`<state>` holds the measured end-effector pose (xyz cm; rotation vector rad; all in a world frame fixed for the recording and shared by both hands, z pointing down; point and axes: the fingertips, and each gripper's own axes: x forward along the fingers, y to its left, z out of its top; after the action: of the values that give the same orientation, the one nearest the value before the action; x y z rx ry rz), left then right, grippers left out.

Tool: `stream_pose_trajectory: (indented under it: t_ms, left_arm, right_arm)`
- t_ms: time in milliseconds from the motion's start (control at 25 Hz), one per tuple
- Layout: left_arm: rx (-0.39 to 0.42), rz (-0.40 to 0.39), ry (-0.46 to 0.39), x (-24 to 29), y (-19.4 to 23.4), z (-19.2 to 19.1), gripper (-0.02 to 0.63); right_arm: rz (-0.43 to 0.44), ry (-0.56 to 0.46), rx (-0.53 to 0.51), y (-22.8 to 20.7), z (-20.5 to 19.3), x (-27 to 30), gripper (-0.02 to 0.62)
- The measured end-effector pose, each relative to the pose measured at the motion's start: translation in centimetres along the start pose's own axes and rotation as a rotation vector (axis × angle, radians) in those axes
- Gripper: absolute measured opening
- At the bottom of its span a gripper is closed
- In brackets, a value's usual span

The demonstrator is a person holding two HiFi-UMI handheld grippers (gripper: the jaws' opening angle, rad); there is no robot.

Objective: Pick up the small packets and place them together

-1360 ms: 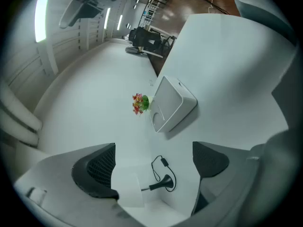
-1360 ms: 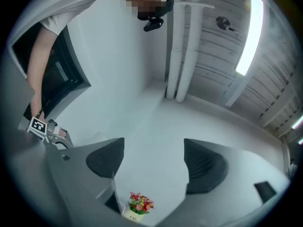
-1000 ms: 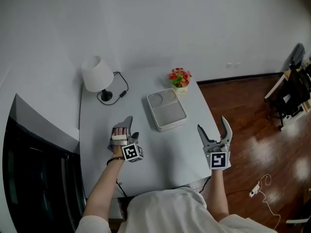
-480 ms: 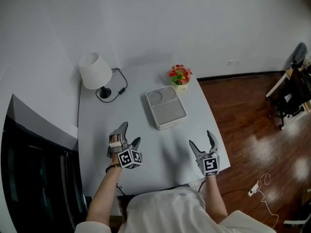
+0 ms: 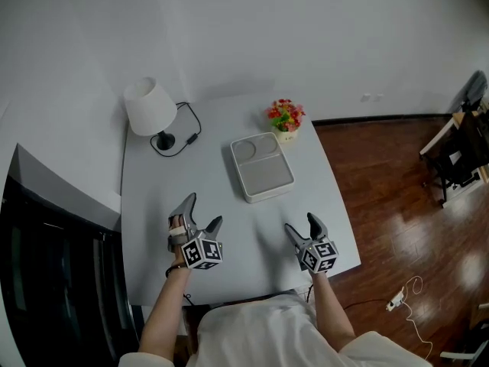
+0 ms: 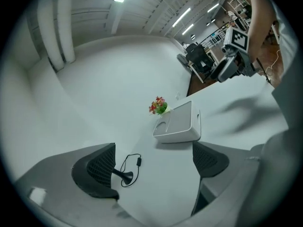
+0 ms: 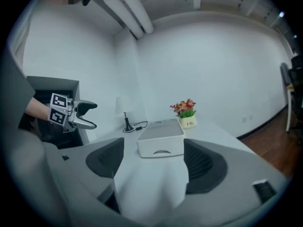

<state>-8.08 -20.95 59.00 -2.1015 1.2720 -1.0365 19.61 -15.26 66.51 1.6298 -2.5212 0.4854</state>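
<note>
– Pale grey table [image 5: 153,205] fills the head view, with wooden floor [image 5: 397,205] at three o'clock. How far along is the job?
– Not begun, I'd judge. No small packets show anywhere. At ten o'clock stands a white-shaded lamp with a black base [image 5: 149,109]. At one o'clock is a small white pot of red and yellow flowers [image 5: 284,118]. Just past centre lies a white rectangular plastic tray with a round recess [image 5: 262,167], which looks empty.
– And the hands?
– Both forearms come up from six o'clock. The left gripper [image 5: 202,211] sits at seven o'clock and the right gripper [image 5: 302,225] at five. Both are near the table's close edge, point toward twelve, and are well apart from each other and from the tray.
– The left gripper view?
– Its jaws stand apart with nothing gripped. Between them show only bare table, the lamp's base and a black cord [image 6: 138,161]. The tray lies beyond at one o'clock.
– The right gripper view?
– Its jaws are wide apart too, and empty. The tray is straight ahead at twelve, the flowers are behind it, and the left gripper is at nine. Everything remains: find the packets, lift each, then gather them.
</note>
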Motion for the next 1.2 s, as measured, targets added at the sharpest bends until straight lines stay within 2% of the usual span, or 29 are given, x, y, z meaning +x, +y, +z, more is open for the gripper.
stream_pose_trajectory:
  t_ms: [200, 400, 520, 800, 920, 1080, 1200]
  left_arm:
    - [-0.079, -0.010, -0.044, -0.9, -0.2, 1.3, 0.502]
    - [-0.144, -0.026, -0.090, -1.6, -0.8, 2.7, 0.487]
    - [-0.208, -0.033, -0.120, -2.0, -0.7, 3.4, 0.471]
    - [-0.386, -0.017, -0.167, -3.2, 0.8, 5.0, 0.471]
    - [-0.417, -0.022, -0.188, -3.4, 0.7, 6.1, 0.471]
    - [-0.454, -0.042, -0.211, -3.8, 0.2, 7.0, 0.482]
    - [-0.505, -0.056, -0.235, -4.2, 0.4, 7.4, 0.483]
  right_arm:
    - [0.057, 0.049, 0.113, 0.4, -2.1, 2.0, 0.390]
    - [0.142, 0.067, 0.329, 0.8, -3.1, 4.2, 0.389]
    - [0.137, 0.049, 0.454, 0.3, -3.2, 5.3, 0.390]
    - [0.123, -0.032, 0.787, -1.3, -3.1, 7.2, 0.390]
    - [0.145, -0.071, 0.984, -1.3, -3.4, 8.4, 0.390]
    - [0.131, -0.159, 1.268, -1.9, -3.8, 9.6, 0.390]
    - [0.141, -0.226, 1.415, -2.6, -3.7, 10.5, 0.390]
